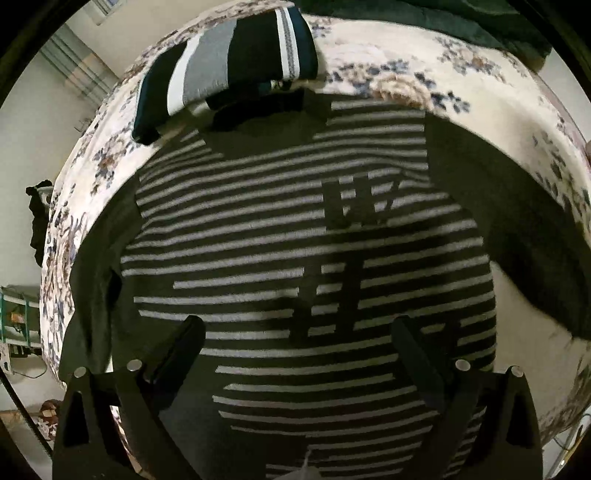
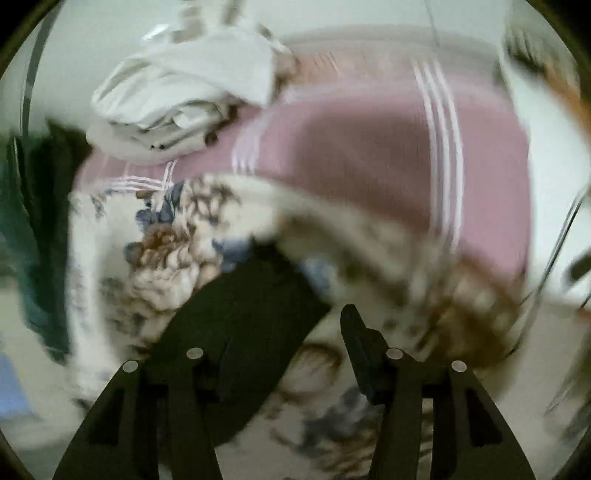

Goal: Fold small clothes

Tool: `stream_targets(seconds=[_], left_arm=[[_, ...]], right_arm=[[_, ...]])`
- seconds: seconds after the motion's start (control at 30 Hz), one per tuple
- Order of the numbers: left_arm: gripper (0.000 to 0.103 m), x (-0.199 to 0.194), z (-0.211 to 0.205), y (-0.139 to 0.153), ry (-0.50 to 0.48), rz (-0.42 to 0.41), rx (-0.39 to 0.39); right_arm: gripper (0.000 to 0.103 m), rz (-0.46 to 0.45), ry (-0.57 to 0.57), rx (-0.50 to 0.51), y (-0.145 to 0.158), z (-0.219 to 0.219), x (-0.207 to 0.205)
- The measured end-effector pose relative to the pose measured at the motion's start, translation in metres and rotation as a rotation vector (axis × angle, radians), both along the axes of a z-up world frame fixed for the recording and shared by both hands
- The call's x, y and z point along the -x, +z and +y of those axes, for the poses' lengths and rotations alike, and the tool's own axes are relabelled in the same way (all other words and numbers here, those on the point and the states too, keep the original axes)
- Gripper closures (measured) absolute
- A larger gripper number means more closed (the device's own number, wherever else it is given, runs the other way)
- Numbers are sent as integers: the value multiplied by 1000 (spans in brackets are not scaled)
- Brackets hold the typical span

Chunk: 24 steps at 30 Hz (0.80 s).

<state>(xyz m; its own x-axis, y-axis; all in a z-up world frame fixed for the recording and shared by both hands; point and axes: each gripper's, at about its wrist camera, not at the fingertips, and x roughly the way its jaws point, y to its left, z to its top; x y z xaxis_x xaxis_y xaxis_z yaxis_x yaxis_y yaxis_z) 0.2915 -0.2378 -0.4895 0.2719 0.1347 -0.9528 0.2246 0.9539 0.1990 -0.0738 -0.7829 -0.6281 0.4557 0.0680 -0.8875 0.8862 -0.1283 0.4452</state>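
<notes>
A dark shirt with white stripes [image 1: 295, 240] lies spread flat on a floral bedspread [image 1: 461, 85], its dark sleeves out to both sides. My left gripper [image 1: 295, 332] is open and hovers over the shirt's lower part, holding nothing. In the blurred right wrist view, my right gripper [image 2: 280, 325] is open. A dark piece of cloth [image 2: 236, 332], seemingly a sleeve, lies on the floral bedspread [image 2: 155, 258] by the left finger; whether the finger touches it is unclear.
A folded black, grey and white striped garment [image 1: 229, 70] lies past the shirt's collar. Dark green cloth [image 1: 461, 22] lies at the far edge. In the right wrist view a pink striped blanket [image 2: 369, 147], a pile of white clothes [image 2: 184, 92] and green cloth [image 2: 40, 240] surround the spot.
</notes>
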Motion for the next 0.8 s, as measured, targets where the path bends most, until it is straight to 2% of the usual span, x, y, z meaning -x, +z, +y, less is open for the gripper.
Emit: stream_targets(seconds=[0.07, 0.13, 0.2, 0.27, 0.33, 0.43, 0.5, 0.63, 0.73, 0.8], left_arm=[[0, 3, 2, -8, 5, 21, -5], [0, 6, 6, -15, 13, 37, -6], [0, 6, 10, -18, 24, 42, -7], [0, 5, 17, -22, 39, 46, -17], [0, 3, 26, -24, 61, 45, -16], [0, -1, 41, -25, 96, 43, -14], [0, -4, 52, -23, 118, 39, -4], [0, -11, 82, -13, 165, 7, 9], [0, -16, 113, -6, 210, -14, 19], [0, -18, 133, -3, 239, -26, 21]], right_arm=[[49, -89, -44, -39, -28, 5, -7], [49, -109, -59, -37, -46, 10, -16], [44, -106, -88, 0, -54, 12, -30], [34, -122, -144, 21, -55, 14, -39], [37, -159, -166, 32, -52, 17, -51], [94, -242, -163, 12, -46, 20, -64], [94, -216, -144, 77, -22, 24, -75], [95, -281, -44, 166, 49, 45, -118], [95, -316, 115, 219, 113, 85, -171], [95, -342, 256, 245, 152, 132, -221]])
